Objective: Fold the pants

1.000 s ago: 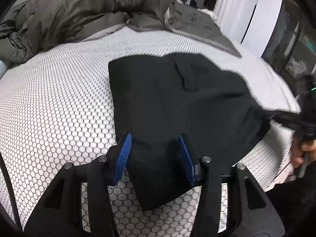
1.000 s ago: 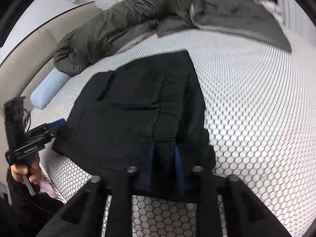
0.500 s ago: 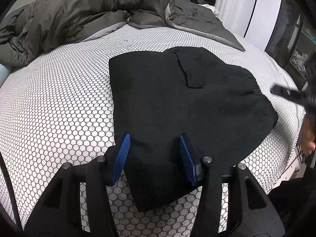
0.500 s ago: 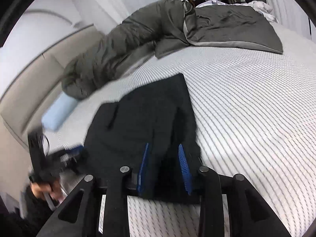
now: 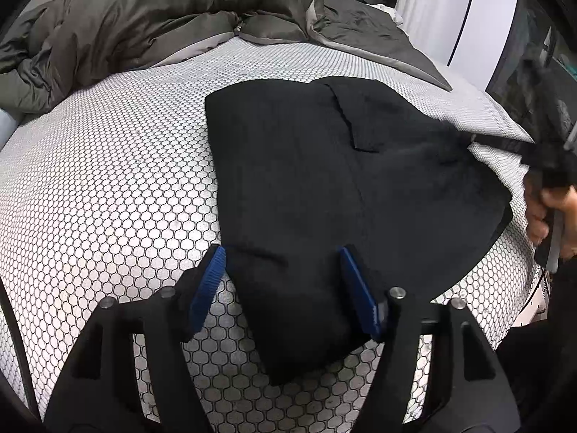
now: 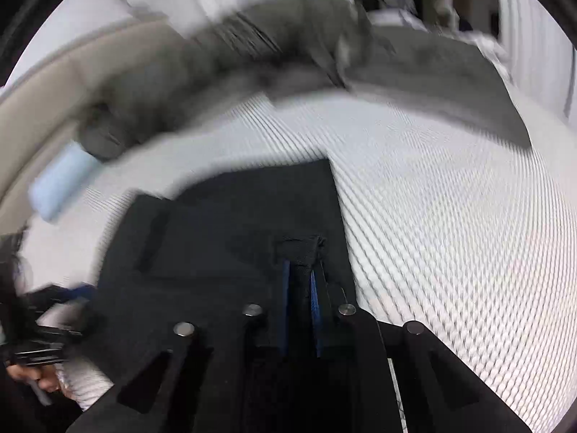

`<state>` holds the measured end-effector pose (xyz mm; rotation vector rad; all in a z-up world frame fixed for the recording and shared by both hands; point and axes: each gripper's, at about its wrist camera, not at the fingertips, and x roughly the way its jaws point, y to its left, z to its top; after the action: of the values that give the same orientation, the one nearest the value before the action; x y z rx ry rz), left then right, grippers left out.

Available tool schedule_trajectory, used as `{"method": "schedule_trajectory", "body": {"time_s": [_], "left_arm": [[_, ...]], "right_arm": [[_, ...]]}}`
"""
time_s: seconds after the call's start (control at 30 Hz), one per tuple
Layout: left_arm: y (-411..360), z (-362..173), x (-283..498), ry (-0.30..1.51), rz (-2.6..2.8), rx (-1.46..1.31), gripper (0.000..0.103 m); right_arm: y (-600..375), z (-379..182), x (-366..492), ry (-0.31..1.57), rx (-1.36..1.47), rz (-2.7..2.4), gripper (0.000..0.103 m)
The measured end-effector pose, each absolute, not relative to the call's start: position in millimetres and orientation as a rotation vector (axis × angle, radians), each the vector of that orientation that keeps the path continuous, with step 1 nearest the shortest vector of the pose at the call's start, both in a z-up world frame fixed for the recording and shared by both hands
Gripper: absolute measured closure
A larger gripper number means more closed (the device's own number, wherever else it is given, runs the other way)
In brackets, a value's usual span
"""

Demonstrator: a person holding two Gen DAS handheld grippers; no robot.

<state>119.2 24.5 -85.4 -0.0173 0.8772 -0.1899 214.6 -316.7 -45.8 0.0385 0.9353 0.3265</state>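
Black pants point(image 5: 324, 187) lie folded on the white honeycomb-patterned bed point(image 5: 108, 180). My left gripper point(image 5: 283, 263) is open, its blue pads straddling the near corner of the pants. In the blurred right wrist view my right gripper point(image 6: 301, 270) is shut on a bunched fold of the pants point(image 6: 230, 259), pinched between its blue pads. The right gripper also shows in the left wrist view point(image 5: 519, 148), at the right edge of the pants, with the hand that holds it.
A rumpled grey duvet point(image 5: 151, 21) lies across the far side of the bed. A light blue pillow point(image 6: 61, 180) sits by the beige headboard point(image 6: 54, 83). The bed's edge is at the right point(image 5: 519, 278). White curtains point(image 5: 432, 3) hang beyond.
My right gripper opened, then closed again on a fold of the pants while moving fast. My left gripper stayed open over the near corner and shifted only slightly.
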Motion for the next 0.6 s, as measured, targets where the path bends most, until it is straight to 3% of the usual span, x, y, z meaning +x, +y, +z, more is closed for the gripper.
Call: {"method": "schedule_trajectory", "body": {"time_s": [0.07,0.2,0.33,0.5,0.6], "left_arm": [[26,-84,118,0.883,-0.181,-0.023,0.038],[22,-63,103,0.793,-0.190,0.001,0.038],[-10,-57,97,0.721,-0.321,0.124,0.033],[-21,-93,116,0.833,-0.356,0.204,0.033],[-3,-93,109,0.828,-0.371,0.175,0.032]], "right_arm": [[-318,-46,209,0.956,0.049,0.301,0.083],[-312,-1,152,0.707,0.012,0.359,0.067],[-269,-10,130,0.715,-0.068,0.529,0.067],[-231,-71,148,0.888,-0.246,0.541,0.070],[-254,-67,146,0.859,-0.294,0.460,0.071]]}}
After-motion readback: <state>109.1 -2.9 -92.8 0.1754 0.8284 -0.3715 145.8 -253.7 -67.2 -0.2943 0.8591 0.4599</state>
